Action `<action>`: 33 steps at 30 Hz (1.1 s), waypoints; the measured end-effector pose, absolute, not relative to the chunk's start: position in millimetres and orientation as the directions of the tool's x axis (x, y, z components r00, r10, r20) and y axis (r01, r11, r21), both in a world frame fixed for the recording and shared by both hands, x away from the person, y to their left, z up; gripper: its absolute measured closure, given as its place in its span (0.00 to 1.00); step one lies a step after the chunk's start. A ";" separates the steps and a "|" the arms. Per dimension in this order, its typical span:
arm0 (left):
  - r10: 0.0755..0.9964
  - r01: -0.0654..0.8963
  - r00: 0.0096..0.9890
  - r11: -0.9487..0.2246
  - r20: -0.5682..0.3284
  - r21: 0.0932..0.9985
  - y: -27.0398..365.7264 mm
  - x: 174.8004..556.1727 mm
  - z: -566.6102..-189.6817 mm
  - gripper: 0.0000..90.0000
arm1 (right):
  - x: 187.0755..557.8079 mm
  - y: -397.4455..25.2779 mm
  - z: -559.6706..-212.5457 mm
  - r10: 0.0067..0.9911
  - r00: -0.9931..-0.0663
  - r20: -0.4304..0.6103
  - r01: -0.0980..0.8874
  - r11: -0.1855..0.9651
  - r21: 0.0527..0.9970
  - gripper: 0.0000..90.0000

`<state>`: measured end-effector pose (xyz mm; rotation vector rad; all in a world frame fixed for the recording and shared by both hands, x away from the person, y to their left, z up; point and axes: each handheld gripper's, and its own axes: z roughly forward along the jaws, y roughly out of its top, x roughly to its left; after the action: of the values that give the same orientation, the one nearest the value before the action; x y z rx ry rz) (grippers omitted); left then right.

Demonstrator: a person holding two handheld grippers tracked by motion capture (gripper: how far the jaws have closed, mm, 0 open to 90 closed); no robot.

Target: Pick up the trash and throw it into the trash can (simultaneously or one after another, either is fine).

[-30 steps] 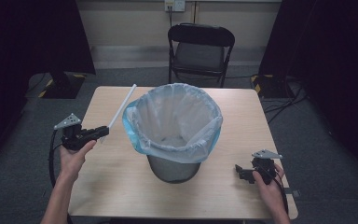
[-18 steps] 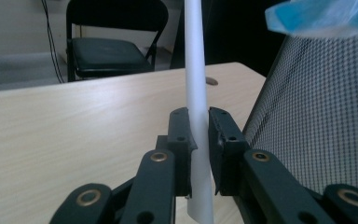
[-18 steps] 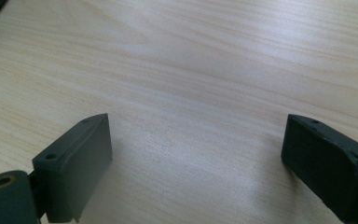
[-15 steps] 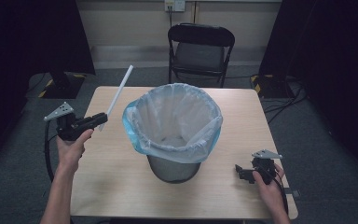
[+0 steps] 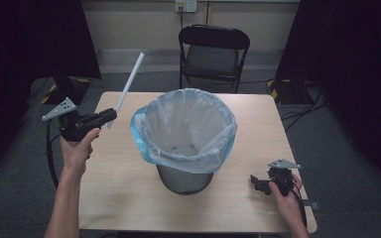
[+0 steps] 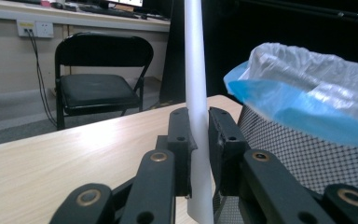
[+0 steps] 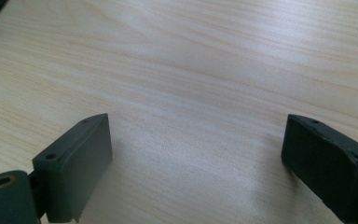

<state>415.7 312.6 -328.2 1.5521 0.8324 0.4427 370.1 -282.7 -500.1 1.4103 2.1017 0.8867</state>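
nearest me, low at the right of the table (image 5: 129, 198), my right hand (image 5: 285, 198) rests near the front edge with my right gripper (image 5: 257, 182) lying just above the wood, well apart from the bin. in the right gripper view its two black jaws stand spread wide with nothing but bare light wood grain between them. a cable trails back from it toward the table's front corner, and the grey three-cornered plate (image 5: 284, 163) sits on top. on the other side my left hand (image 5: 77, 146) is raised over the table's left edge, carrying my left gripper (image 5: 110, 115), its own grey plate (image 5: 59, 109) sticking out to the left. its jaws are pressed onto a long white tube (image 5: 127, 87), pinching it near its lower end; in the left gripper view the tube (image 6: 196, 93) stands almost upright between the two pads, a short stub poking out below them. from above, the tube slants up and away to the right, clear of the table, just beside the bin's rim without touching it. in the middle of the table stands a mesh wastebasket (image 5: 184, 178) lined with a pale blue plastic bag (image 5: 188, 129), folded out over the rim. beyond the table, a black folding chair (image 5: 213, 54) stands against the wall, under a wall socket (image 5: 186, 5).
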 end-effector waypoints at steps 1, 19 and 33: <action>0.723 0.250 0.665 0.018 -0.186 0.968 312.6 415.7 -328.2 0.89 | 370.1 -282.8 -500.1 0.928 -0.372 -0.018 0.635 0.268 0.725 0.09; 0.695 0.175 0.704 0.032 -0.148 0.984 295.5 417.1 -289.5 0.89 | 370.1 -282.8 -500.1 0.928 -0.372 -0.018 0.635 0.268 0.725 0.09; 0.655 0.111 0.750 0.015 -0.094 0.994 270.8 414.9 -259.5 0.89 | 370.1 -282.8 -500.1 0.928 -0.372 -0.018 0.635 0.268 0.725 0.09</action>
<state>414.9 270.8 -259.5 1.5206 0.6482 0.4726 370.1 -282.8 -500.1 1.4101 2.1017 0.8868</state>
